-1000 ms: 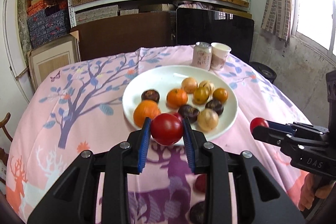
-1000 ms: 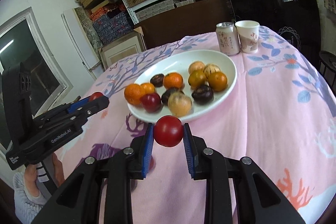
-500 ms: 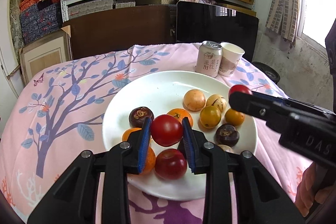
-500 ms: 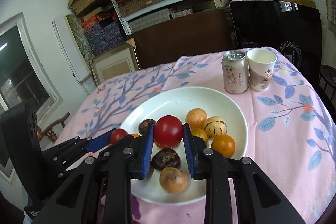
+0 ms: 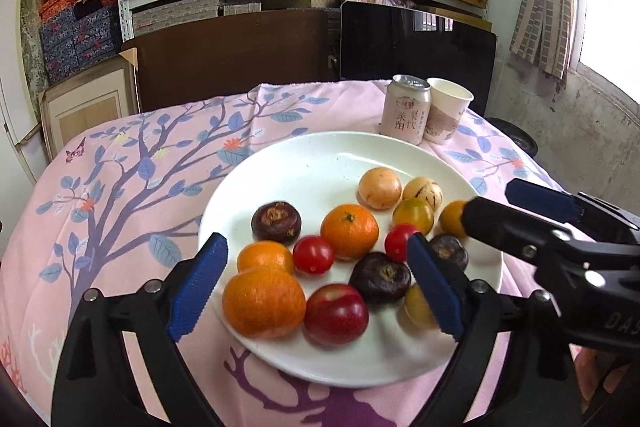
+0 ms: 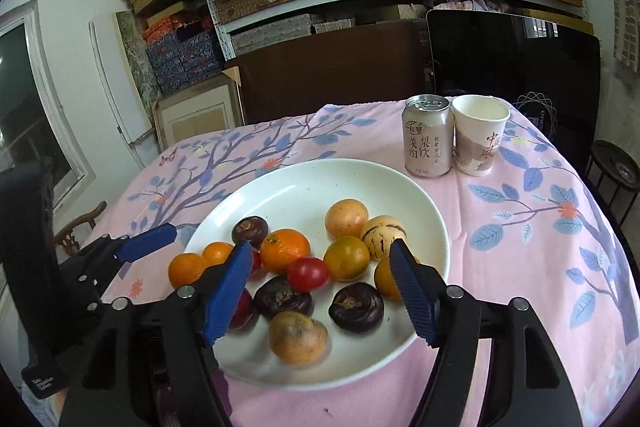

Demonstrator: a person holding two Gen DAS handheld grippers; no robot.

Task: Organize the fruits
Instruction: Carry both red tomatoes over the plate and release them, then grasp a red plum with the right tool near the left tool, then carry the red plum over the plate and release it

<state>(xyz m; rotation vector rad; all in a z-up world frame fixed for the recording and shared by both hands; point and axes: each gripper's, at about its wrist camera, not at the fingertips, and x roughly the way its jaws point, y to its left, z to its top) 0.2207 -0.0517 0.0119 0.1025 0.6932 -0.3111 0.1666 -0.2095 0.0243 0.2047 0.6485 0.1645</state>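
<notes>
Left gripper (image 5: 316,291) spread wide, empty, hovers over near rim of plate (image 5: 312,163). Right gripper (image 6: 320,291) likewise wide apart, nothing between pads, over plate's near side.

Fruit sits on plate: oranges (image 5: 264,301), two tomatoes (image 5: 313,254), plum (image 5: 336,313), dark round ones (image 5: 276,221), yellow ones at far right. Far half of plate bare.

Can (image 6: 427,135) and cup (image 6: 479,134) just beyond plate, touching.

Judgement: gathering looks largely done; no loose fruit visible on cloth (image 6: 520,227), though grippers hide near table edge.
</notes>
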